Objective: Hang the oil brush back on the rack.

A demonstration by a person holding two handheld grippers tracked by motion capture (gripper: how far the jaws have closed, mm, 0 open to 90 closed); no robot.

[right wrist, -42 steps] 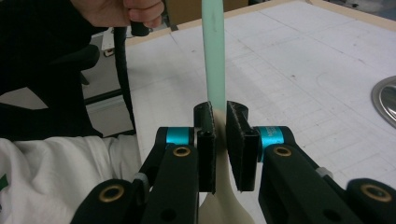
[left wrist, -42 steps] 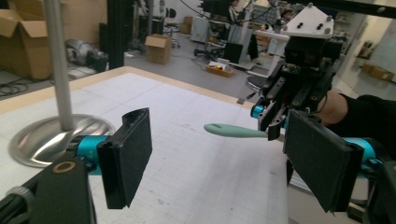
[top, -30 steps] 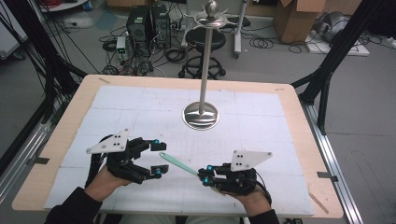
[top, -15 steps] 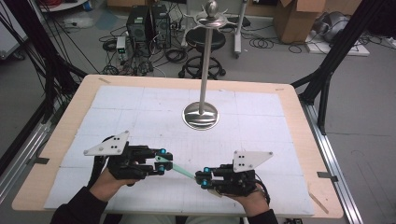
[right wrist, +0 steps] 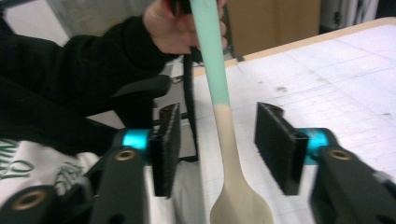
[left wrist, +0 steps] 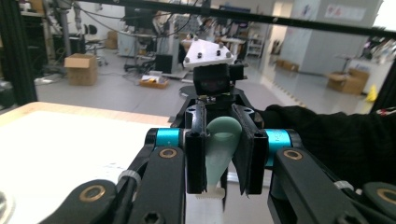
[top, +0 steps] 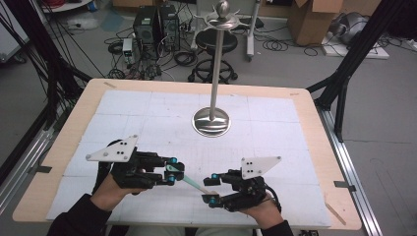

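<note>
Right now the spatula [top: 189, 181] hangs in the air between my two grippers, low over the white mat near my edge of the table [top: 314, 118]. Its mint-green handle end is clamped between the pads of my left gripper [top: 171, 167], which has just been closing and now grips it. In the left gripper view that green end [left wrist: 219, 149] sits squeezed between the two black pads. My right gripper [top: 212, 188] has just been opening: in the right gripper view its pads stand well apart on either side of the spatula's pale part [right wrist: 231, 154], touching neither side.

The long axis runs across the table in the high view, from the green end at the left gripper slanting down and toward me to the pale blade end at the right gripper.

Further out, a metal stand [top: 212, 120] rises from a round base at the middle of the mat – well apart from both grippers, nothing lying between. Beyond the table's far edge sit a black stool [top: 215, 46] and cardboard boxes [top: 314, 19].
</note>
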